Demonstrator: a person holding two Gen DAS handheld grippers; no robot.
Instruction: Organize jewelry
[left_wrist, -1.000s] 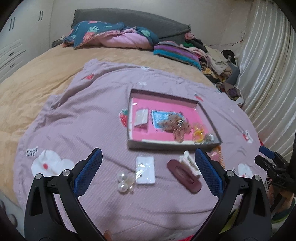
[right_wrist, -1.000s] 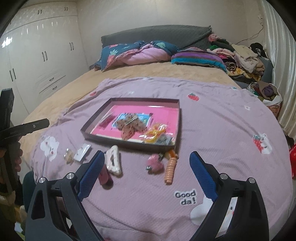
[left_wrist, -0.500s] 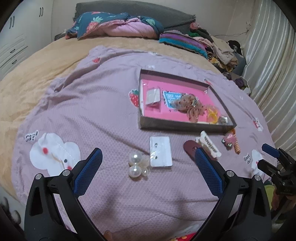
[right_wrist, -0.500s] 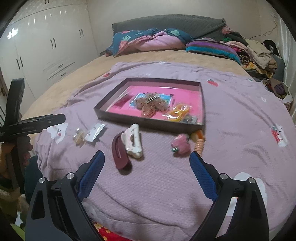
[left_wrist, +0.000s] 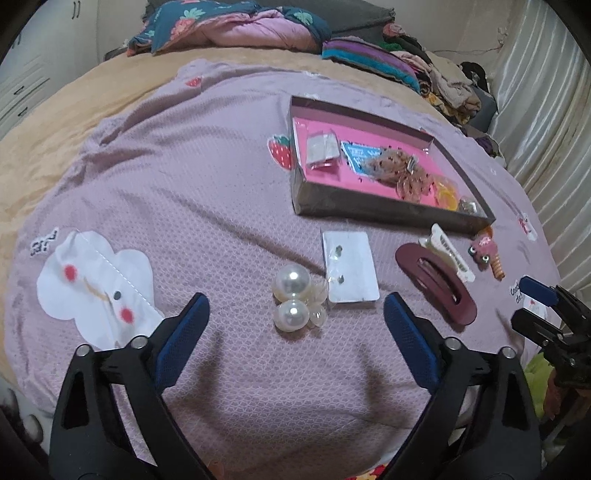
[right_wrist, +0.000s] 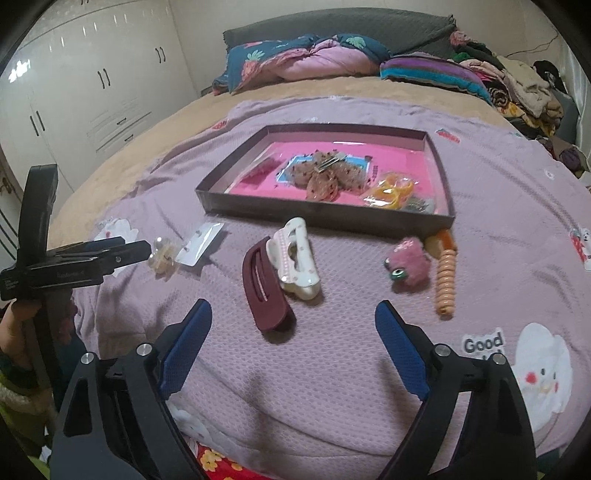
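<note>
Left claw (left_wrist: 295, 314) gapes over pearl clip (left_wrist: 293, 297).

Jewelry laid out before a pink-lined tray (left_wrist: 388, 208).
Pearl hair tie (left_wrist: 295, 297) touches an earring card (left_wrist: 350, 271); maroon clip (right_wrist: 264, 284) lies against a white claw clip (right_wrist: 297, 254).

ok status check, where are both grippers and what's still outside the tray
Left gripper open, empty, over pearl earrings. Right gripper open, empty, near maroon clip. Tray part filled; earring card, white clip outside. Nothing blocking.
</note>
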